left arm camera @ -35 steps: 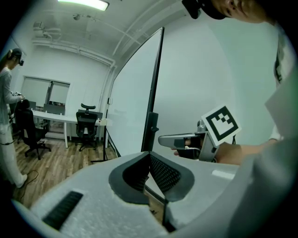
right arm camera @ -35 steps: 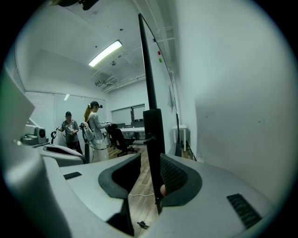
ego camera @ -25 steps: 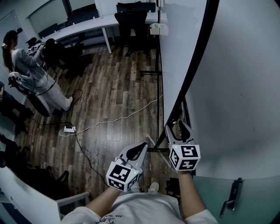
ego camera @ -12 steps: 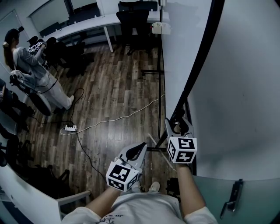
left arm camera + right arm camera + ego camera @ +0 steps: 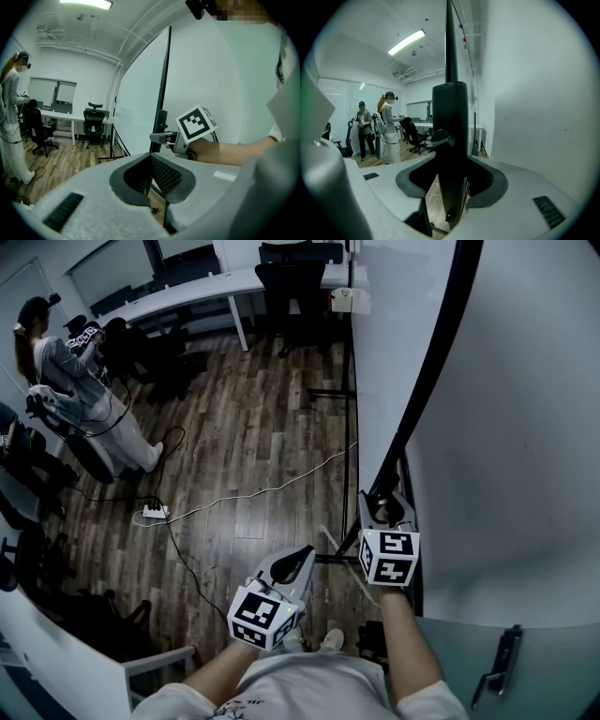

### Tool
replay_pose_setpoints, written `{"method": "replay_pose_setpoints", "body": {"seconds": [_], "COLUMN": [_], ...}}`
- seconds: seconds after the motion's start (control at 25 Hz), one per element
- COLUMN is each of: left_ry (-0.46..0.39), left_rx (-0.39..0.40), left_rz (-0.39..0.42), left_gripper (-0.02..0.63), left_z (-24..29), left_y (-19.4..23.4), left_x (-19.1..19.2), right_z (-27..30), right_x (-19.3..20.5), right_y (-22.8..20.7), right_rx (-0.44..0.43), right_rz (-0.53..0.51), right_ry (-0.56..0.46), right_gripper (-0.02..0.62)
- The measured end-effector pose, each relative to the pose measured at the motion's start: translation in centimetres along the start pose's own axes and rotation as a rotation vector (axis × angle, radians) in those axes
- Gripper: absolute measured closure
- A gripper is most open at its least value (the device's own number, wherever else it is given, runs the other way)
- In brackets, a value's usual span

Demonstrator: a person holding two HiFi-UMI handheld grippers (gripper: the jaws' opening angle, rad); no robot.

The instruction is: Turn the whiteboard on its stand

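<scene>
Right gripper view looks along my right gripper (image 5: 450, 161). Its jaws stand apart astride the board's black frame (image 5: 450, 122), with a gap showing beside the left jaw, so nothing is clamped. They have just been closing a little, with the frame between them. A black knob (image 5: 440, 138) juts from the frame at nine o'clock.

In the head view my right forearm (image 5: 408, 643) reaches straight ahead from the bottom edge, and the gripper points a little downward at the frame's lower end. My left gripper (image 5: 298, 559) hangs at seven o'clock of the right one on a forearm angled inward. Its jaws are together with nothing in them, and it is clear of the board.

The board (image 5: 398, 352) has a plain white face. The frame runs from my right jaws up toward one o'clock. The black stand (image 5: 330, 395) has a foot on the floor at twelve o'clock and another just beside my right gripper.

The wood-plank floor (image 5: 253, 427) carries a pale cable (image 5: 272, 488) leading to a power strip (image 5: 150, 514) at nine o'clock. A person (image 5: 56, 371) stands at ten o'clock. A white desk (image 5: 187, 296) with dark chairs (image 5: 291, 287) lies at eleven to twelve o'clock. A door (image 5: 525, 671) with a handle sits at five o'clock.
</scene>
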State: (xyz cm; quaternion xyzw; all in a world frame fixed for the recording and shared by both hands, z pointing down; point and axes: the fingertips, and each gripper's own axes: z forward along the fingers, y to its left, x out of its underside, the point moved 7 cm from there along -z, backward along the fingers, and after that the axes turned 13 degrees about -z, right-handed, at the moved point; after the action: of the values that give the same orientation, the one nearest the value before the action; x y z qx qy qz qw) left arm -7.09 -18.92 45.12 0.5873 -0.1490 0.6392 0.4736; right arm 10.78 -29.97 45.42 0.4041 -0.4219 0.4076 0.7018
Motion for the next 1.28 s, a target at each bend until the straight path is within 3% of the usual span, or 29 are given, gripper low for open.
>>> {"method": "replay_pose_setpoints", "body": {"seconds": [0.56,1.28], "left_ry": [-0.007,-0.017], "left_rx": [-0.011,0.019], "left_rz": [-0.018,-0.010], "left_gripper": [0.597,0.597], "left_z": [-1.5,-5.2], "left_y": [-0.2,-2.7], "left_x": [0.6,1.5], "right_z": [-1.2,-7.5], "right_x": [0.3,1.2], "right_y": [0.7,3.7], "right_rx": [0.005,-0.001], "right_rz": [-0.006,-0.014], "right_ry": [0.013,0.023], "right_gripper": [0.405,0.405]}}
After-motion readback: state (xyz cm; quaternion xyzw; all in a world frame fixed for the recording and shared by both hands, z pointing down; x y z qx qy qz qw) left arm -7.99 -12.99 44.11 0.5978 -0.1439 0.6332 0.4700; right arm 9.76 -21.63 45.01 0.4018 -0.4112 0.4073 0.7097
